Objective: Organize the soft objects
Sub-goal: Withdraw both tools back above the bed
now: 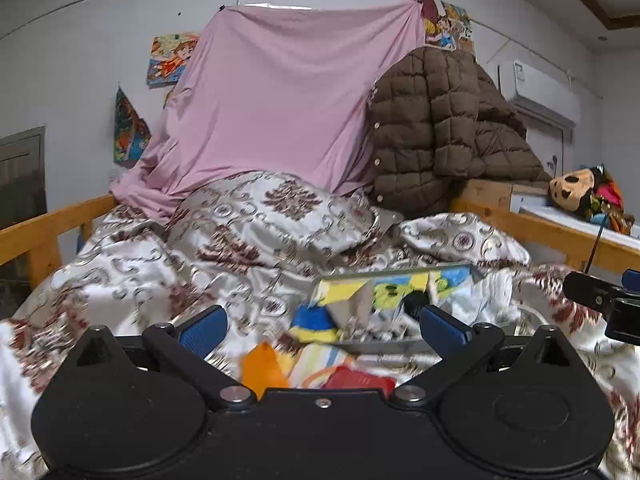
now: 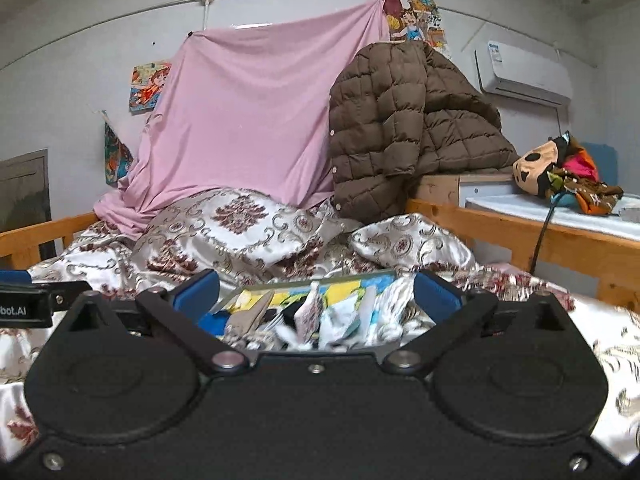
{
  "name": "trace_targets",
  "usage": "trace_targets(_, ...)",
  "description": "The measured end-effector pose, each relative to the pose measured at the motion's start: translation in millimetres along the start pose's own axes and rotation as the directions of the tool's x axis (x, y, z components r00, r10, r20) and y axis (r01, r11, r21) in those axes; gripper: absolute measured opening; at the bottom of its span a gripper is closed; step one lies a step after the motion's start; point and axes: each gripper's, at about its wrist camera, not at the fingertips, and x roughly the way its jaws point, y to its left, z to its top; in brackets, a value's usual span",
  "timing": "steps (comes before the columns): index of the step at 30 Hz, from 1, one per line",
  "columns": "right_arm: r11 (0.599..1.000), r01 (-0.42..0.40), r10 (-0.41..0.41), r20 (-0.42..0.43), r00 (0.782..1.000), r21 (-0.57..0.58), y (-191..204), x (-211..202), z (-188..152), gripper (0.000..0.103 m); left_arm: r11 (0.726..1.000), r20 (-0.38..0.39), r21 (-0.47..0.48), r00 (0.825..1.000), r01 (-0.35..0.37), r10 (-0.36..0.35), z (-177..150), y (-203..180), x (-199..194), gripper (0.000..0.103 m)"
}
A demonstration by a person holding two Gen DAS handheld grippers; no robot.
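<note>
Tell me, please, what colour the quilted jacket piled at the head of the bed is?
Brown. The quilted jacket shows best in the right wrist view.

- Home bedroom, lived-in.
- Bed with wooden rail (image 2: 500,220) along its right edge, covered by a rumpled satin floral quilt (image 2: 248,232).
- Pink sheet (image 2: 248,112) pinned up on the wall behind the head of the bed.
- Brown quilted jacket (image 2: 400,128) piled at the bed's far right corner.
- Cartoon posters (image 1: 170,58) on the wall, wall air conditioner (image 2: 524,76) top right.
- Plush toy (image 2: 536,168) on a side shelf beyond the rail.
</note>
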Motion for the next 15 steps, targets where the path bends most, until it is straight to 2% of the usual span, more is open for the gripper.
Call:
trace_targets(10,1.000,0.006,-0.005,-0.144,0.990,0.006,21,-62,-27,0.102,0.997,-0.177,-0.027,0.982,-0.074,0.068,-34,41,-47,0.102)
trace_targets(15,1.000,0.020,-0.019,-0.192,0.981,0.007,32,-81,-33,0.102,0.995,-0.209,-0.045,0.975,-0.091,0.080,-48,54,-65,0.102)
